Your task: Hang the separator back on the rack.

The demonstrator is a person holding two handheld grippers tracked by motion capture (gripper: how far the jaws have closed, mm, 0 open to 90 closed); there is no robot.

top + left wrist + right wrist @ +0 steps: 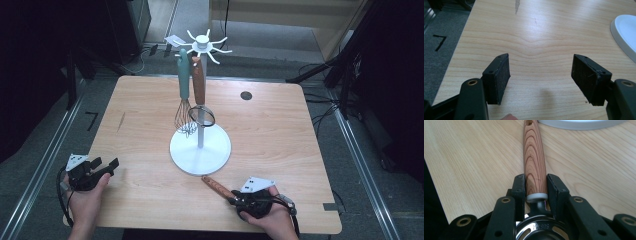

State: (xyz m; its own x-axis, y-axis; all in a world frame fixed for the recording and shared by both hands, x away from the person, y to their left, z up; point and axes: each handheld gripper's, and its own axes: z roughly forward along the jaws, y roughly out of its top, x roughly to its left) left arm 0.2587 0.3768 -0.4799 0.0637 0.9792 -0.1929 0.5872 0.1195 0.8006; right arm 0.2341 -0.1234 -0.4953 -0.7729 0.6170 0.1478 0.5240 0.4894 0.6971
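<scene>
A wooden-handled utensil with a grey collar and metal head is laid low over the desk, handle pointed toward the white stand base.

high view: above, facing forward-down | gripper views: close, low over light wooden surface | shared: round white stand base

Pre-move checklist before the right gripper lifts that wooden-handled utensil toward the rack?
1. Right gripper shut on the wooden handle: ok, jaws clamp its lower end.
2. Handle lies pointing at the rack base: ok.
3. Free hooks on the rack top: ok, several bare.
4. Hanging whisk and wooden-handled strainer crowd the left hooks: not ok there.
5. Left gripper open, holding nothing: ok.
6. Hang hole at handle tip: cannot tell.
</scene>
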